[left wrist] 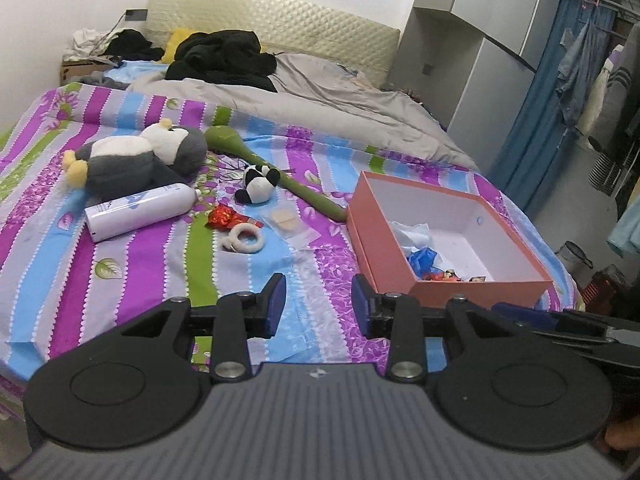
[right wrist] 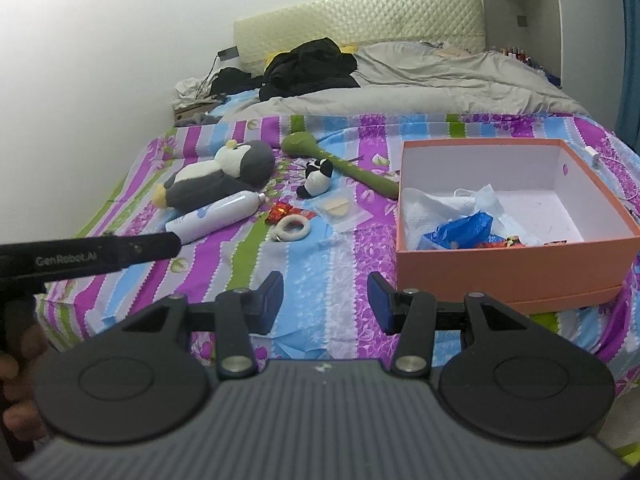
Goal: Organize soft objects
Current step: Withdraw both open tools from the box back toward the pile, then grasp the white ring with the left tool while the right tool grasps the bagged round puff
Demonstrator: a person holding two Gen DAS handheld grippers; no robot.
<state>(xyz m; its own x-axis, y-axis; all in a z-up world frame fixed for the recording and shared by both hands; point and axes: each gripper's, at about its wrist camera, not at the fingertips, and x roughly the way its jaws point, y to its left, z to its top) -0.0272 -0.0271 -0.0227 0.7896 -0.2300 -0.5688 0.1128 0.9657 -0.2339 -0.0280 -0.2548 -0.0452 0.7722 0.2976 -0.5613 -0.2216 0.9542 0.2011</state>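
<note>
Penguin plush (left wrist: pixel 140 160), small panda plush (left wrist: pixel 258 184), white fluffy ring (left wrist: pixel 244 240) lying loose on striped bedspread (left wrist: pixel 132 280), well apart from orange box (left wrist: pixel 472 280). Box holding only tissue, blue bag, wrappers; most sorting remaining, by my judgement. You are holding left gripper (left wrist: pixel 320 304) and right gripper (right wrist: pixel 326 302) over near bed edge, fingers spread, pinching nothing.

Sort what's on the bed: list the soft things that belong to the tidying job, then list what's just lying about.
For the job:
- penguin plush
- small panda plush
- fluffy white ring
- orange box, likely the place to put them

Lying about:
- white bottle
- long green thing
- red wrapper
- clear packet
- black clothes
</note>
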